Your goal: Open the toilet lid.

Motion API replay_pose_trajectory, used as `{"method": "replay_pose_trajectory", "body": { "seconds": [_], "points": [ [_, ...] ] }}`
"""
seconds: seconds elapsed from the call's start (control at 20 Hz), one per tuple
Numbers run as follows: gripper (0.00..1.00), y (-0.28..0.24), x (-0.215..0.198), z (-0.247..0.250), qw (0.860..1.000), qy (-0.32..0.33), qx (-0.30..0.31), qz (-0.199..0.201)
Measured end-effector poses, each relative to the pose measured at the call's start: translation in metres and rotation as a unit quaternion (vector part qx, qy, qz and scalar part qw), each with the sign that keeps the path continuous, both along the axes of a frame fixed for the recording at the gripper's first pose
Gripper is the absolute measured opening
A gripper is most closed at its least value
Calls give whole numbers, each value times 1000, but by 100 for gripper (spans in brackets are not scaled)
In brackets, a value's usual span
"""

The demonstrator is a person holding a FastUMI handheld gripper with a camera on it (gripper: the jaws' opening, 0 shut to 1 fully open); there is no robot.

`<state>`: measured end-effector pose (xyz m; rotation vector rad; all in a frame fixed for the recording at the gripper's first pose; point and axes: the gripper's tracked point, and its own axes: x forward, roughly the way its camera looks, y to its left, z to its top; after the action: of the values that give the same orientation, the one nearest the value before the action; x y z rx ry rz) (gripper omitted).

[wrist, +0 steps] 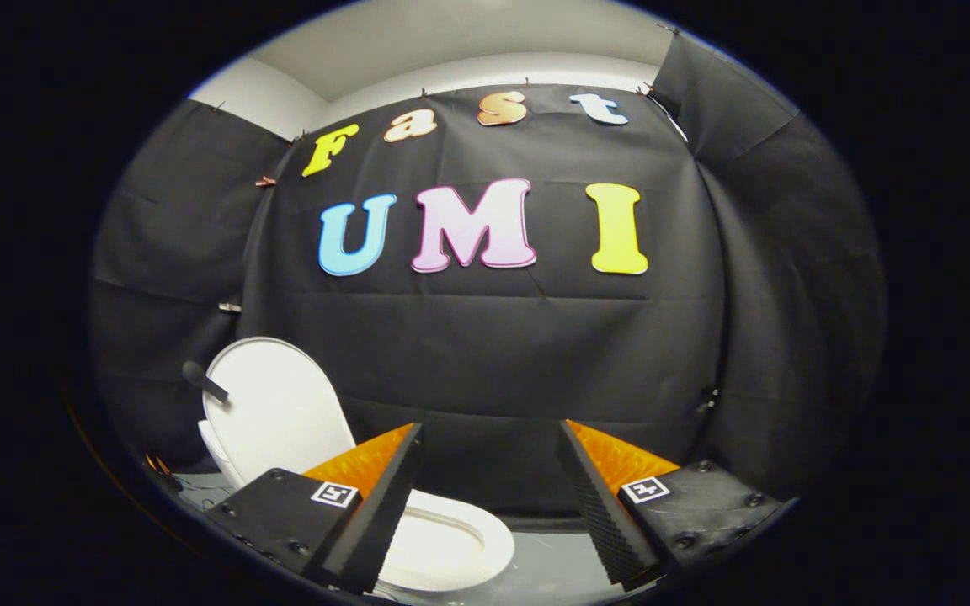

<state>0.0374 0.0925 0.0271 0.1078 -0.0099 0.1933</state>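
Note:
A white toilet stands low on the left, partly behind my left finger [375, 497]. Its lid [279, 412] stands raised, leaning back toward the black cloth wall, with a short dark handle [203, 380] sticking out from its upper left edge. Below it the seat ring and bowl [451, 543] lie exposed. My gripper [489, 433] is open, held above and to the right of the bowl, with nothing between the fingers. The right finger [594, 497] stands over bare floor, away from the toilet.
Black cloth [485, 353] walls the booth behind and on both sides. A pale grey floor [548, 564] shows between the fingers to the right of the bowl. Some cables lie on the floor at the left of the toilet base [167, 473].

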Motion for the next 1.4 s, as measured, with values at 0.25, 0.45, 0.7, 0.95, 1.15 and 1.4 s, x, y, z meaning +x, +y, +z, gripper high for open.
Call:
{"method": "replay_pose_trajectory", "body": {
  "seconds": [0.25,0.45,0.7,0.95,1.15,1.4],
  "points": [
    [97,-38,-6,-9,999,-20,-17,-29],
    [97,-44,-8,-15,1000,-8,2,-30],
    [97,-38,-8,-7,1000,-19,-7,-21],
    [97,-34,-11,-6,1000,-21,-17,-16],
    [97,-36,-10,-7,1000,-20,-17,-18],
    [97,-41,-8,-12,1000,-9,-14,-21]
  ]
}}
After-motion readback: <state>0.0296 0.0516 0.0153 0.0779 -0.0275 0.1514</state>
